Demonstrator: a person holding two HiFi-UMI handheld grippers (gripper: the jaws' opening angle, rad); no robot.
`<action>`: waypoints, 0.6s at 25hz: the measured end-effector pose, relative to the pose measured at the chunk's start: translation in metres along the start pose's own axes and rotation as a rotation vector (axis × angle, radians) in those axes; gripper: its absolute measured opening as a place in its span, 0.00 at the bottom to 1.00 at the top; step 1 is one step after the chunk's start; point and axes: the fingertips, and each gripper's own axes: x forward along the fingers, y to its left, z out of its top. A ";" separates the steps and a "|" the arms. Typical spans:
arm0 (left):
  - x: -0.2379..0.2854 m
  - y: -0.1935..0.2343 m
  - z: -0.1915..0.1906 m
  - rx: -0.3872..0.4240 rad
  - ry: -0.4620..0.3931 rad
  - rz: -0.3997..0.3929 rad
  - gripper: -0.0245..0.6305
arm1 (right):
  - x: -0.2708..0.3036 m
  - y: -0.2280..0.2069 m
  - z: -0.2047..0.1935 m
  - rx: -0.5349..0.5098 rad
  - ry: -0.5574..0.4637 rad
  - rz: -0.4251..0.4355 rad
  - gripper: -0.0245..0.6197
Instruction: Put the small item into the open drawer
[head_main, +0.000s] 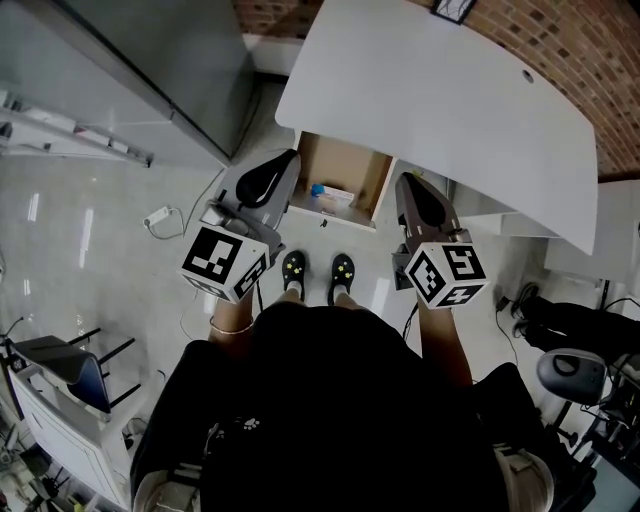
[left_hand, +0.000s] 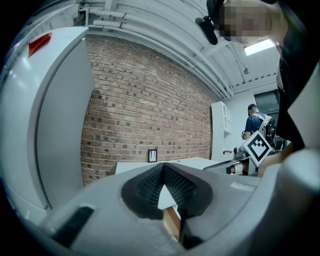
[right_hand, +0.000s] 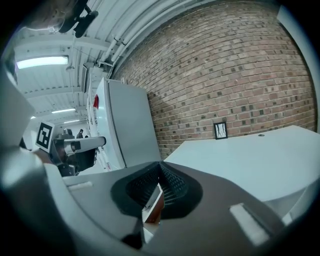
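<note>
The wooden drawer (head_main: 312, 158) stands pulled out under the white desk (head_main: 430, 90). Inside it lie a small blue-and-white item (head_main: 318, 190) and a white box (head_main: 340, 196). My left gripper (head_main: 292, 156) hovers just left of the drawer and is shut with nothing in it. My right gripper (head_main: 404, 179) hangs just right of the drawer, also shut and holding nothing. In the left gripper view, the jaws of my left gripper (left_hand: 162, 168) meet at the tip, with the drawer's wood (left_hand: 171, 223) showing below. The right gripper view shows my right gripper (right_hand: 160, 165) the same way, pointed over the desk (right_hand: 250, 160).
A tall grey cabinet (head_main: 150, 70) stands at the left, and a brick wall (head_main: 580, 50) lies behind the desk. A power strip (head_main: 158, 216) lies on the floor. My shoes (head_main: 293, 268) are in front of the drawer. Chairs stand at lower left (head_main: 70, 365) and right (head_main: 572, 375).
</note>
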 end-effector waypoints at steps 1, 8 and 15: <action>-0.001 0.000 0.001 0.000 -0.001 0.002 0.03 | -0.001 0.001 0.001 -0.001 -0.002 0.002 0.05; 0.002 0.004 0.004 -0.007 -0.007 0.010 0.03 | 0.002 0.000 0.006 0.000 -0.008 0.005 0.05; 0.003 0.006 0.003 -0.011 -0.004 0.016 0.03 | 0.004 -0.003 0.005 0.010 0.000 0.008 0.05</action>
